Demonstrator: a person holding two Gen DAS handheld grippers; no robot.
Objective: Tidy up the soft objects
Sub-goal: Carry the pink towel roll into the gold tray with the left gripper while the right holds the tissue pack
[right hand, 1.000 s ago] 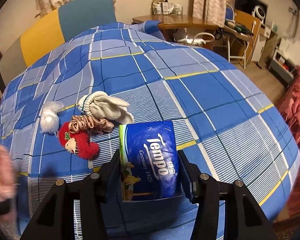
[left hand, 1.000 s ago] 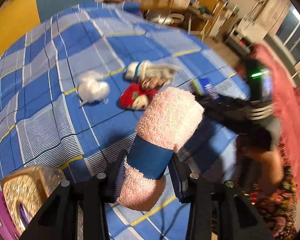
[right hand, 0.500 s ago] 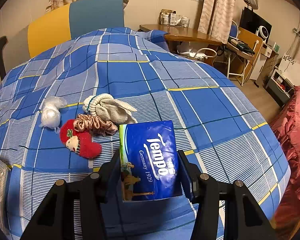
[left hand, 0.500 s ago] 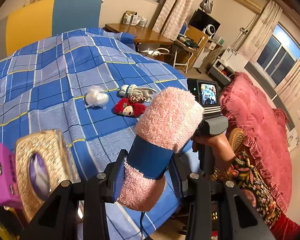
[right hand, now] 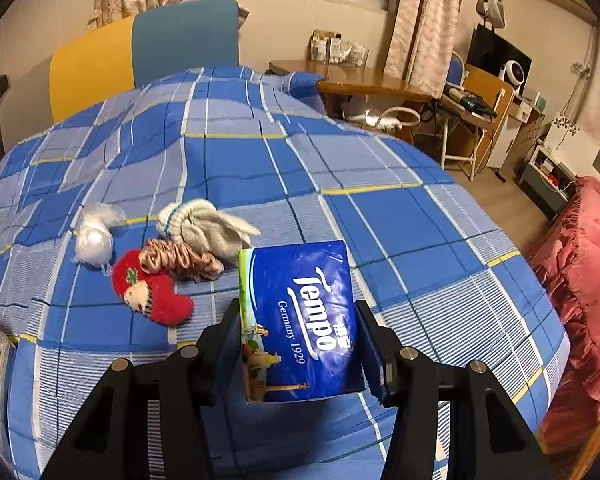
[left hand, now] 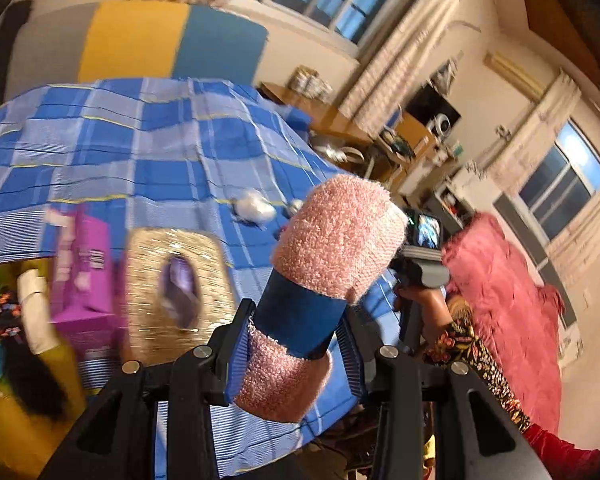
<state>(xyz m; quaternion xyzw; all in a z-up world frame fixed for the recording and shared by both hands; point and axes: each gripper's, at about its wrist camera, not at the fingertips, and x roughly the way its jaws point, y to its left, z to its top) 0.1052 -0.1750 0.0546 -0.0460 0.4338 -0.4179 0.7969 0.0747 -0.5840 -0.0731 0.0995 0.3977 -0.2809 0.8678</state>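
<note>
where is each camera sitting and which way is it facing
Left wrist: on the left hand-held gripper, tilted over the bed's edge toward the windows; its fingers clamp a pink towel roll; the person's hand shows.
Right wrist: on the right hand-held gripper, angled down across the bed; its fingers clamp a blue tissue pack.
Shared: the checked bedspread, the white bundle.

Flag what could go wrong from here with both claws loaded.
1. The left claw grips the rolled pink towel near one end; most of it sticks out and might sag or slip.
2. The right claw pinches a soft Tempo tissue pack by its sides; it could buckle and drop onto the bedspread.
</note>
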